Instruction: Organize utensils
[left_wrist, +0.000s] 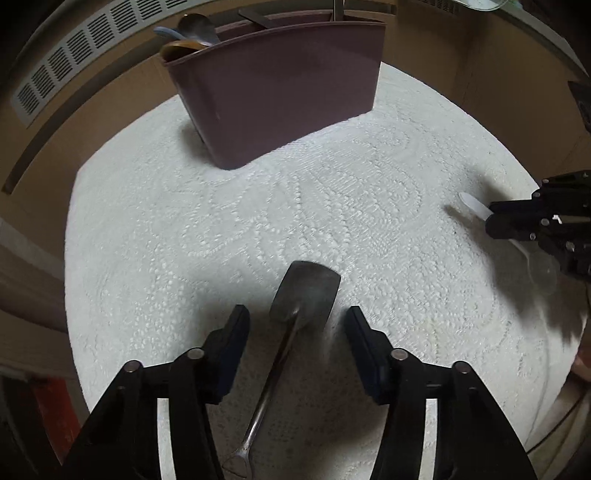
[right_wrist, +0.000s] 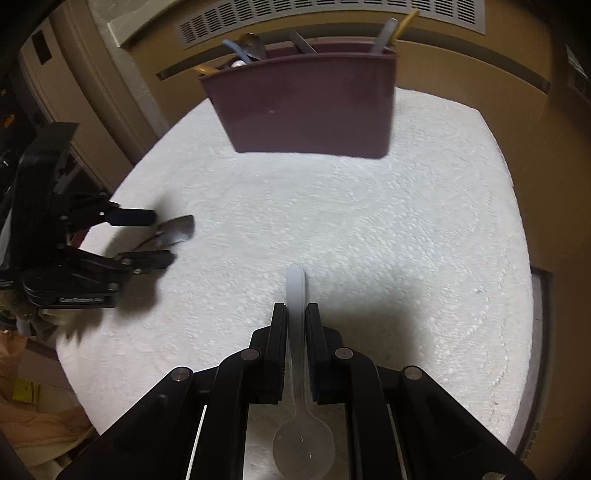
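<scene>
A metal spatula lies on the white textured cloth, its blade pointing away. My left gripper is open, one finger on each side of the blade; it also shows in the right wrist view around the spatula. My right gripper is shut on the handle of a clear plastic spoon, bowl toward the camera. In the left wrist view the right gripper holds that spoon. A maroon utensil caddy stands at the far side with several utensils in it.
The caddy holds spoons at one end and handles at the other. The cloth covers a round table with brown edges. A wall vent runs behind. Orange fabric lies low at the left.
</scene>
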